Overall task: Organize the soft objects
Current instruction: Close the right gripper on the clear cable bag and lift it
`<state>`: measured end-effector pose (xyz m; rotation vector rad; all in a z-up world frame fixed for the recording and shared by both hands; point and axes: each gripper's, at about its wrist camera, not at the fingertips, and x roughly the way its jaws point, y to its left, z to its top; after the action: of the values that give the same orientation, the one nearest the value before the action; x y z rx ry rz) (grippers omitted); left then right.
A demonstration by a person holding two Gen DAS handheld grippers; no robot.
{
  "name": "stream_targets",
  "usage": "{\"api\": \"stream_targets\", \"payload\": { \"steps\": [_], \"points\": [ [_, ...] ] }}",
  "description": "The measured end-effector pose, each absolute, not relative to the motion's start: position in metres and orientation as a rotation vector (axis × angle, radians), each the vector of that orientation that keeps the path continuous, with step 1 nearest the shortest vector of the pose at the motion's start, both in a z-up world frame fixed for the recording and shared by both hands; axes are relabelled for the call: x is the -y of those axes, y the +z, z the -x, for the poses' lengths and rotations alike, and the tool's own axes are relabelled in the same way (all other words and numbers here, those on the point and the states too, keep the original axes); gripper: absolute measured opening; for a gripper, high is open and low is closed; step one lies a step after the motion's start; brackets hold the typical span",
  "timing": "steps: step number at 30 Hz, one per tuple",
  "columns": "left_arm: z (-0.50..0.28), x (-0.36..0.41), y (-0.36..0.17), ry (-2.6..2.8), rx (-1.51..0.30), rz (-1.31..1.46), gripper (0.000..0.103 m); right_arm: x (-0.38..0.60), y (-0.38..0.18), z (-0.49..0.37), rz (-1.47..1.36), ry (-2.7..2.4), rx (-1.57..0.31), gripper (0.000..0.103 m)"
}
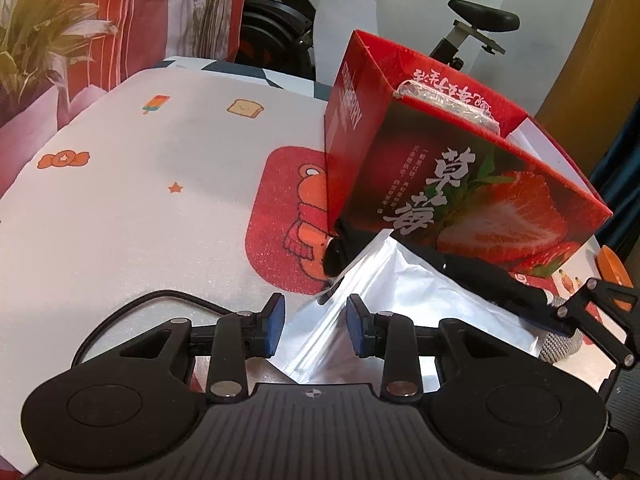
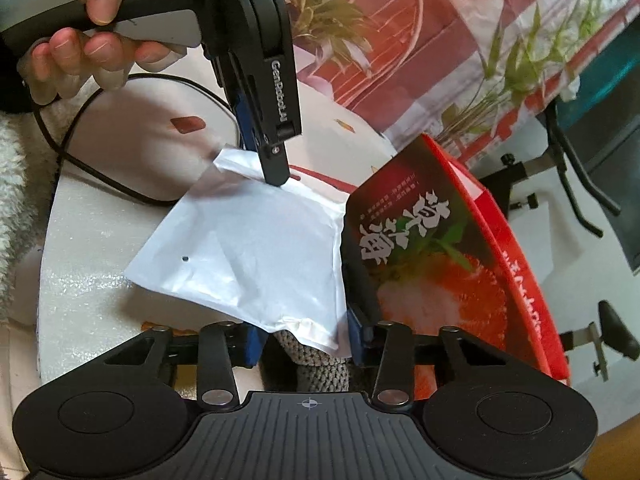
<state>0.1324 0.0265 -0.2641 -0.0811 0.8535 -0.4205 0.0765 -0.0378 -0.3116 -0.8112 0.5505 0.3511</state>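
1. Between the blue pads of the left claw (image 1: 316, 325) sits a corner of a silvery-white pouch (image 1: 384, 304); the right wrist view shows this claw pinching the pouch's far top edge, a hand (image 2: 76, 46) gripping its handle, and "GenRobot.AI" printed in white on its black finger.
2. At the right claw (image 2: 306, 338) the jaws are drawn in part-way, with the pouch's (image 2: 256, 248) near lower corner and a grey knitted item (image 2: 316, 368) between the pads; whether they actually press on either I cannot tell, since the pouch hides the contact.
3. Held at both ends, the pouch hangs crumpled above a white mat (image 1: 132, 208) on the desk, just beside a red strawberry box (image 1: 460, 184).
4. The box leans tilted, open at the top, a clear plastic handle (image 1: 448, 108) on it. Its dark front carries large white Chinese characters, 草莓, over a cut strawberry, and small columns of text too fine to read.
5. The mat bears printed toast, popsicle, candy, a star and a red panel with a cartoon bear (image 1: 308, 216).
6. A black cable (image 2: 92, 168) runs across the mat.
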Motion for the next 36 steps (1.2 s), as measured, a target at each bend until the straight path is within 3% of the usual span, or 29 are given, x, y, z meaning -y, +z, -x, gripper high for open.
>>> {"api": "stream_targets", "payload": {
  "steps": [1,6,11,29,36],
  "points": [
    [-0.132,-0.027,-0.263,-0.419,-0.852,0.084,0.035,0.038,-0.311,-0.077,0.802,0.347,-0.556,0.023],
    [-0.131,-0.025,-0.253,-0.435,-0.828,0.089,0.036,0.046,-0.304,-0.084,0.679,0.349,-0.592,0.022],
    [-0.13,-0.022,-0.248,-0.432,-0.806,0.068,0.036,0.056,-0.298,-0.09,0.547,0.339,-0.626,0.014],
    [-0.14,-0.041,-0.212,-0.353,-0.686,0.071,0.036,0.143,-0.275,-0.13,-0.271,0.288,-0.797,0.015],
    [-0.143,-0.013,-0.216,-0.409,-0.695,0.015,0.036,0.169,-0.28,-0.144,-0.421,0.233,-0.817,0.018]
  ]
}}
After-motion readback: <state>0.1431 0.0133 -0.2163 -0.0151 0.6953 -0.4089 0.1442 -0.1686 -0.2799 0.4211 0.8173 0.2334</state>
